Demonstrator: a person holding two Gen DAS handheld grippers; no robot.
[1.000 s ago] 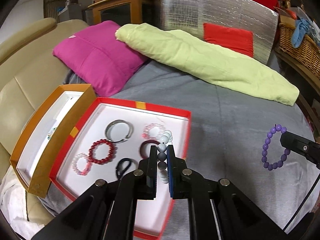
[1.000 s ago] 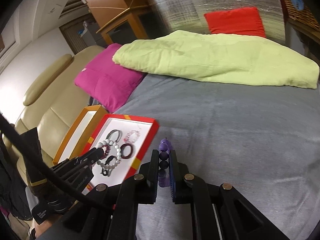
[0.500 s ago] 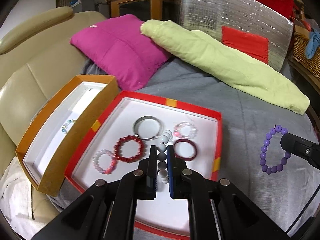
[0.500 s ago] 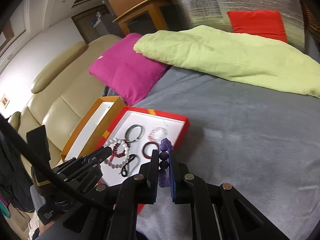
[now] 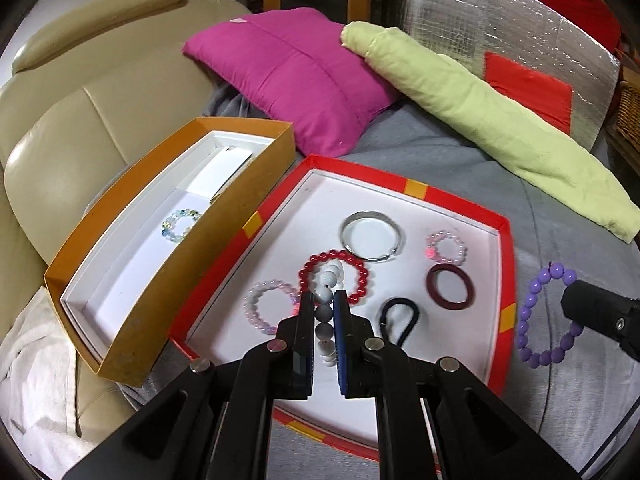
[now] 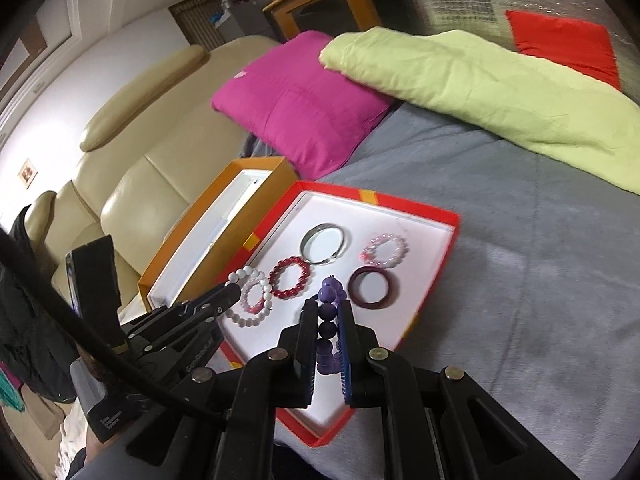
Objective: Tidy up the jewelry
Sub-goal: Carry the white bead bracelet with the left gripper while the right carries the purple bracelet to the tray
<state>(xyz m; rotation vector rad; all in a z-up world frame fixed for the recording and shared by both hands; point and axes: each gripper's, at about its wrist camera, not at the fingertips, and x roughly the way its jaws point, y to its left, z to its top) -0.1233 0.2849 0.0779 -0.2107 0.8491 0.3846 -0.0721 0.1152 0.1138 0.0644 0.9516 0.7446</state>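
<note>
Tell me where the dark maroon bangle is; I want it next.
The dark maroon bangle lies in the red tray, right side, below the pale pink bracelet.

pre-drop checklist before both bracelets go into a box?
1. Left gripper shut on white-grey bead bracelet: ok.
2. Right gripper shut on purple bead bracelet: ok.
3. Red box open, bare floor at its near end: ok.
4. Orange box open, one pale bracelet inside: ok.
5. Which box each bracelet belongs in: cannot tell.
6. Grippers apart from each other: ok.
</note>
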